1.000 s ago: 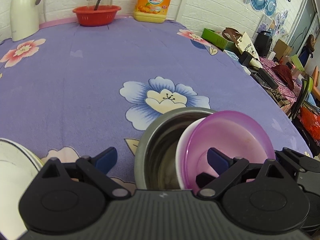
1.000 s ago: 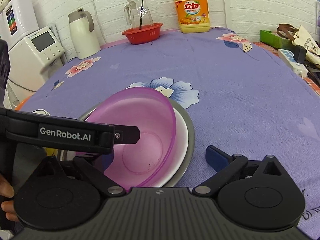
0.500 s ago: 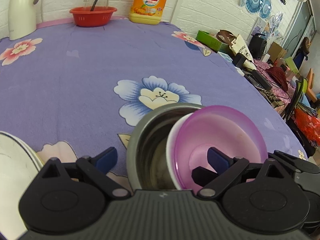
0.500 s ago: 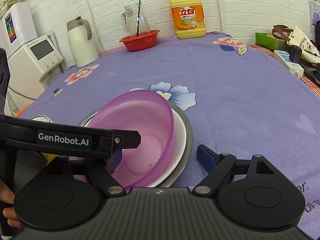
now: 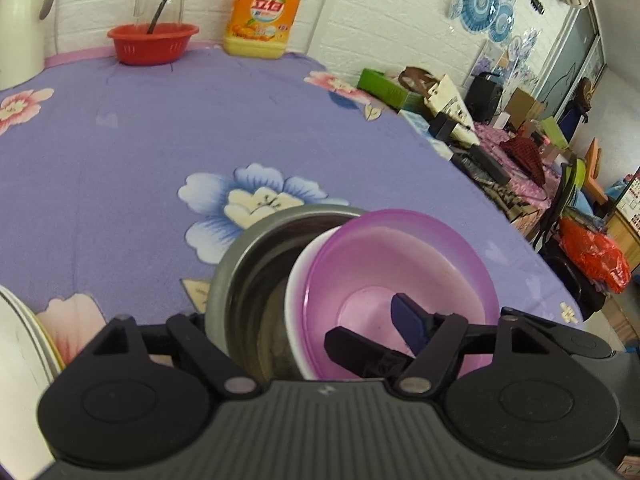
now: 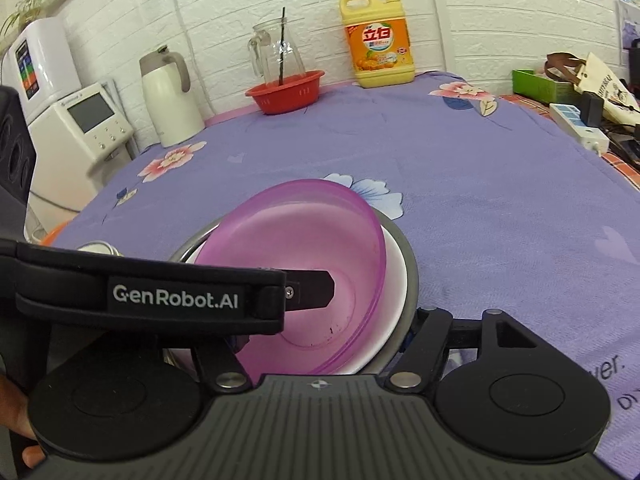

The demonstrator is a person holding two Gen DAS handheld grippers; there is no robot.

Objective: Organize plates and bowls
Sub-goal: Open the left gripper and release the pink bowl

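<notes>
On the purple floral cloth (image 5: 120, 152), near the front edge, a steel bowl (image 5: 240, 264) holds a white bowl (image 5: 298, 292), and a purple bowl (image 5: 396, 268) sits nested and tilted inside that. The left gripper (image 5: 304, 320) straddles the stack — its right finger, with the blue pad (image 5: 408, 322), reaches inside the purple bowl, while its left finger is outside the steel bowl's wall, mostly hidden behind the rim. Its jaws are partly closed around the near walls of the bowls; whether the pads actually press on them cannot be told. From the right wrist view the same stack appears with the purple bowl (image 6: 304, 248) leaning toward the left, the white bowl (image 6: 394, 276) showing as a crescent on the right, and the steel bowl (image 6: 410, 280) as a thin grey rim. The right gripper (image 6: 324, 340) has its right finger just outside the steel rim and its left finger low inside the stack, half hidden — the jaws are moderately wide, and contact is unclear. The other gripper's black body crosses that view from the left, its tip inside the purple bowl. A white plate (image 5: 20, 344) lies at the left edge of the left view. At the far side stand a red basket (image 6: 286, 90), a detergent bottle (image 6: 378, 54) and a kettle (image 6: 170, 98).
</notes>
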